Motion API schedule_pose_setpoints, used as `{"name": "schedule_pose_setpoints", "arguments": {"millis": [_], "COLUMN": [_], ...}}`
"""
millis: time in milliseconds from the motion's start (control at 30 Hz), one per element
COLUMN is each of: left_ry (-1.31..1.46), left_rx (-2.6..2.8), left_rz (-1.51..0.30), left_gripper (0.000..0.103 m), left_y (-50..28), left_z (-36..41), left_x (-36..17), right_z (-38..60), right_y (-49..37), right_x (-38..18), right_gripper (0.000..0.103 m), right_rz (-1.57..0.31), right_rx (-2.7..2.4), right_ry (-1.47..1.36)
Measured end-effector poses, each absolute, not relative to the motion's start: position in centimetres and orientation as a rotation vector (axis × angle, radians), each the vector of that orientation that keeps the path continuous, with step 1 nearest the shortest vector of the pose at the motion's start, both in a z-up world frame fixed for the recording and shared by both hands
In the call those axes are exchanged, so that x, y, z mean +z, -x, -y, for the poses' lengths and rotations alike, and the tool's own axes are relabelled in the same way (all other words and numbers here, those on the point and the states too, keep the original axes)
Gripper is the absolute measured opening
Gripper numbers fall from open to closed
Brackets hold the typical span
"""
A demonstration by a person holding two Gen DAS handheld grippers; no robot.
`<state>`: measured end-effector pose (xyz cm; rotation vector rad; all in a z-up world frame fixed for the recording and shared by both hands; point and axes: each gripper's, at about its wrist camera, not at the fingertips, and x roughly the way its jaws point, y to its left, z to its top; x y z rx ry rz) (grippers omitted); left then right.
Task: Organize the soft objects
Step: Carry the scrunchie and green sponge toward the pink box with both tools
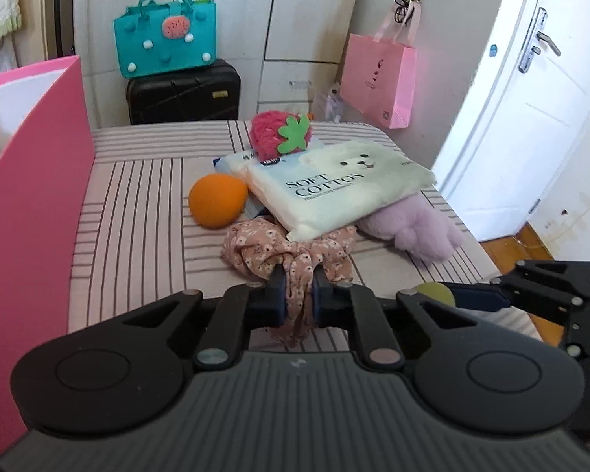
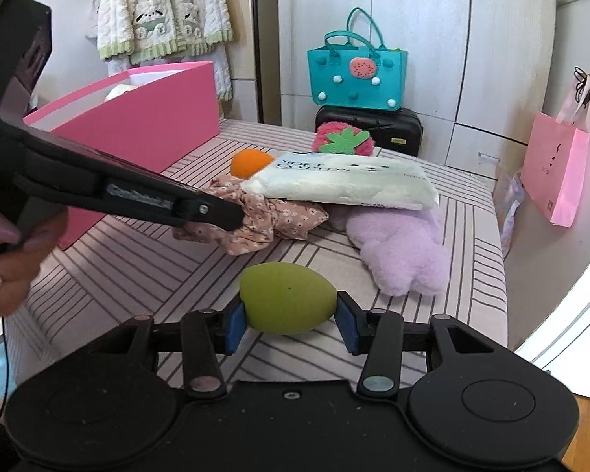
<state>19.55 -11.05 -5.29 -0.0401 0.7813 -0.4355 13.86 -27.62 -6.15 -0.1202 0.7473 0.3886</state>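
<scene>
The job looks barely begun: the left gripper (image 1: 299, 291) is clamped on the pink floral fabric scrunchie (image 1: 287, 253), and the right gripper (image 2: 291, 324) grips the green egg-shaped foam sponge (image 2: 288, 303). Both are above the striped bed cover (image 1: 137, 216), not yet in the tall pink box (image 2: 145, 118). 4 soft things remain piled: the orange sponge (image 1: 217, 205), red knitted strawberry (image 1: 280, 136), white cotton-tissue pack (image 1: 334, 185) and lilac plush paw (image 1: 421, 228).

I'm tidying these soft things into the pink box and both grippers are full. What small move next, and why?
Probably lift the left gripper gently: it is shut on the floral scrunchie, whose far edge lies under the cotton pack. A slow pull should free it. The right gripper holds the green sponge.
</scene>
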Motion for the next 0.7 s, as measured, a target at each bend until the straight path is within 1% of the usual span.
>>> {"name": "schedule_pose_setpoints", "arguments": {"millis": [200,700], "left_ry": [0.026,0.004], "left_rx": [-0.480,-0.519], "left_rz": [-0.846,-0.998], "left_gripper": [0.011,0.011], "left_y": [-18.3,-15.2], "left_z": [9.5,4.8], "left_x": [-3.9,-1.1], "right_z": [26.7,24.8], "right_y": [-13.7,-11.6], "right_x": [-5.7,-2.9], "right_gripper": [0.052,0.052], "right_rz": [-0.808,-0.888], "right_rx": [0.451,0.552], "right_ry": [0.113,0.110]}}
